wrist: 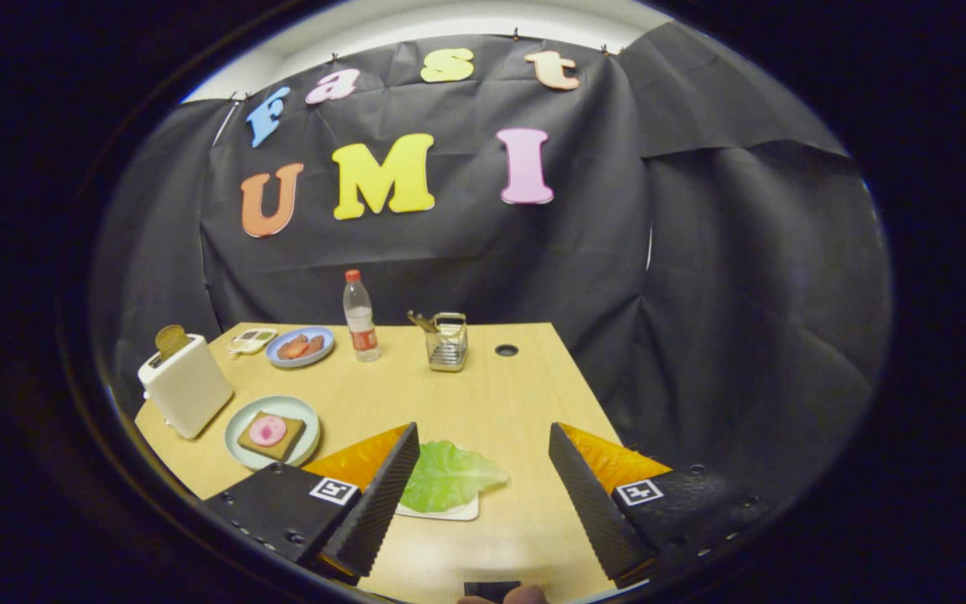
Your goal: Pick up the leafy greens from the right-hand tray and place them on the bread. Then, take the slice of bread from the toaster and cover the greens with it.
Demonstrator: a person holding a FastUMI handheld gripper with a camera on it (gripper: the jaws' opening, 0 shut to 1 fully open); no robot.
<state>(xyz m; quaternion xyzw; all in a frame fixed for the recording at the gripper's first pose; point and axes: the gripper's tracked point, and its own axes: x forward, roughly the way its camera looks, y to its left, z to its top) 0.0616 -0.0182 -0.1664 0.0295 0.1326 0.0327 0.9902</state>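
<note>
A green lettuce leaf (449, 476) lies on a small white tray (449, 511) between my fingers, close against the left one. My gripper (483, 449) is open and hangs above the table with nothing held. To the left, beyond the left finger, a slice of bread (272, 435) topped with a pink round of meat sits on a pale green plate (303, 413). Further left stands a white toaster (186, 385) with a brown slice of bread (171, 339) sticking up out of its slot.
At the back of the wooden table (500, 394) stand a clear bottle (360, 317) with a red cap, a wire basket (448, 342), a blue plate (301, 346) of food and a small dish (251, 340). The table's right edge is close to the right finger.
</note>
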